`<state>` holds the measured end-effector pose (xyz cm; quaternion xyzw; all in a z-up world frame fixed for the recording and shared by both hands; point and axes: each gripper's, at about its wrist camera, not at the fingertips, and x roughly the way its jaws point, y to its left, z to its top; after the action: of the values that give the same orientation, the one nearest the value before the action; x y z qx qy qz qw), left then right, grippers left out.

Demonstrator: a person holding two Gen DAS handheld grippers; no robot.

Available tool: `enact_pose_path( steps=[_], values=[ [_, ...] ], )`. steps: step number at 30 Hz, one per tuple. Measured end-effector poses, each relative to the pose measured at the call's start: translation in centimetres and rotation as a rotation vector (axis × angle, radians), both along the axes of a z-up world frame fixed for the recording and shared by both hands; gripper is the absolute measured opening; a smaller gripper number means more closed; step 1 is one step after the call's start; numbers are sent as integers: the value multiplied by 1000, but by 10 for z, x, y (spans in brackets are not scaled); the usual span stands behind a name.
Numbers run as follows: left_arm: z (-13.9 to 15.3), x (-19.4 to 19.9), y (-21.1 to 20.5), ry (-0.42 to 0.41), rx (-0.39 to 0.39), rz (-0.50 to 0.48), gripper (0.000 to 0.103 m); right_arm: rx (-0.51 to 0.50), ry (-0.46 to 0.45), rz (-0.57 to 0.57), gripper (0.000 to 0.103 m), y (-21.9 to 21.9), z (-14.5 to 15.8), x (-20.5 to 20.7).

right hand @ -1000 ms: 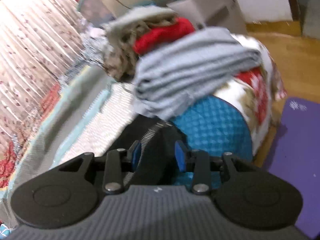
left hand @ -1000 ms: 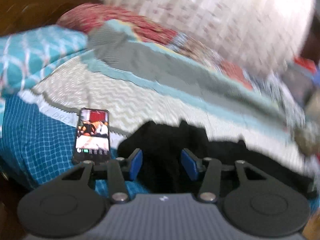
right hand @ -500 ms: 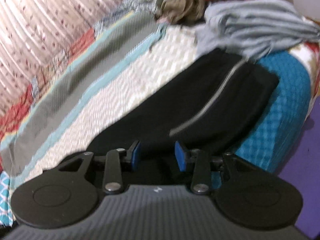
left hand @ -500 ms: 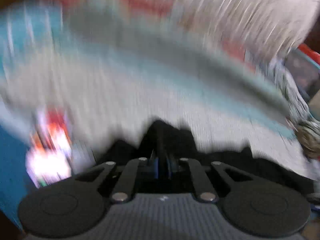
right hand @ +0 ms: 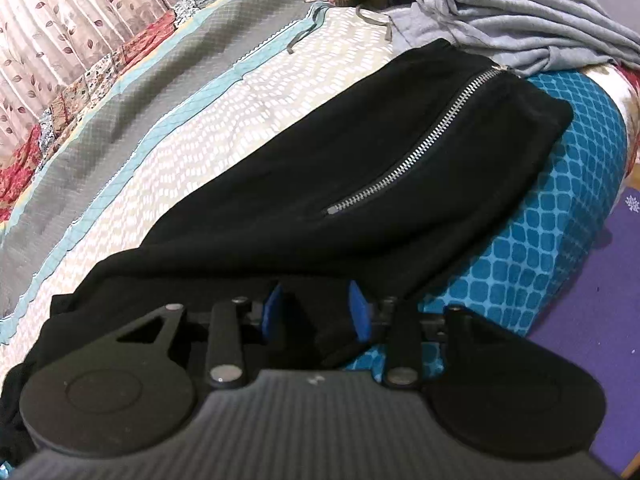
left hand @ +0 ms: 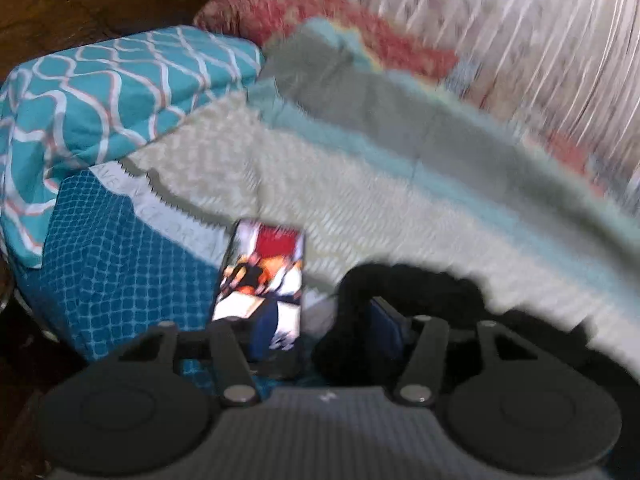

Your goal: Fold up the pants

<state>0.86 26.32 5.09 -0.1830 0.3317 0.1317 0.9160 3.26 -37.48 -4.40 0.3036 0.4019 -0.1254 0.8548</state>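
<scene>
Black pants [right hand: 360, 160] with a silver zipper [right hand: 416, 148] lie along the near edge of the bed. My right gripper [right hand: 314, 312] is open, its blue pads either side of the pants' near fold, low over the cloth. In the left wrist view a bunched end of the pants [left hand: 404, 292] rises around the right finger. My left gripper [left hand: 324, 330] is open, its jaws wide apart, with the black cloth lying between them.
A phone [left hand: 264, 280] with a lit screen lies on the bed beside the left gripper. A teal patterned pillow [left hand: 104, 92] sits far left. A grey garment pile [right hand: 512, 16] lies past the pants' far end. A purple mat [right hand: 600, 300] covers the floor at right.
My left gripper, shut half a second ago, is now open and has shifted left toward the phone. My right gripper stayed open and drew back along the pants.
</scene>
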Motion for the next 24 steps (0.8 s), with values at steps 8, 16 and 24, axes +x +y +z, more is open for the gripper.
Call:
enact_pose_path(
  steps=[8,16,24],
  values=[
    [34,21,-61,-153,-26,-273,48,28,-111,15,42,3,19,-7],
    [-36,46,-113,230,169,-343,40,-44,-89,157,42,25,21,-10],
    [-34,21,-98,244,82,-313,36,78,-52,116,37,0,-5,-27]
  ],
)
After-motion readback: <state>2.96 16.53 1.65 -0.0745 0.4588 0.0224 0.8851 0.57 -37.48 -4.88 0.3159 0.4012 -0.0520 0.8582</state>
